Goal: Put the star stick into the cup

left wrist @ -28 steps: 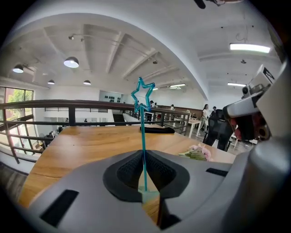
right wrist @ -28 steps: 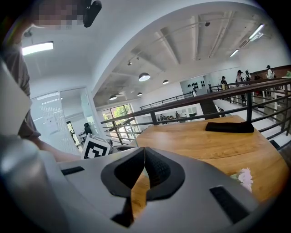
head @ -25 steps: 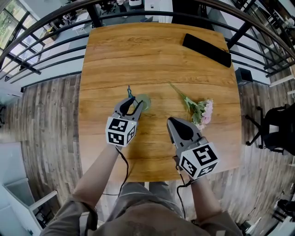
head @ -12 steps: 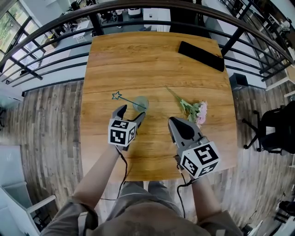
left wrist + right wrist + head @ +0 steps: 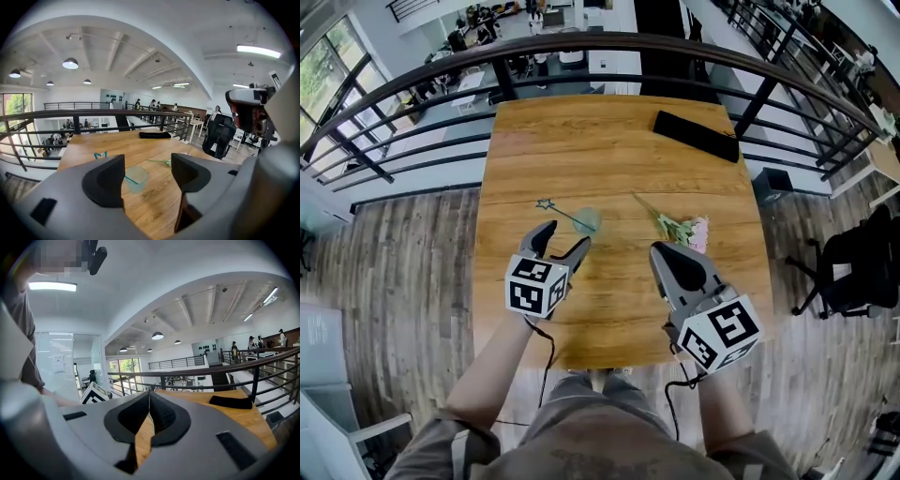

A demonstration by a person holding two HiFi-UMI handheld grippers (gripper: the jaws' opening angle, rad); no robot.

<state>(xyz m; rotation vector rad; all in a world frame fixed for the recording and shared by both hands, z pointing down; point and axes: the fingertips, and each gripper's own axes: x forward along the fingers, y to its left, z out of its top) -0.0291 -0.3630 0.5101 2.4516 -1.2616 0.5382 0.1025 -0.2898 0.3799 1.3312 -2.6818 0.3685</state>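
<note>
Now left gripper (image 5: 566,236) just opened, freeing star stick (image 5: 565,215).

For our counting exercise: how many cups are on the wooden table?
1. The cup stands near the table's middle, just beyond the left gripper, with the star stick leaning in it. The right gripper also covers some tabletop.

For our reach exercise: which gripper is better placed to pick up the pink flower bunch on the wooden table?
Likely the right gripper: the pink flower bunch lies ahead of it, on its side of the translucent cup, though its jaws are shut.
</note>
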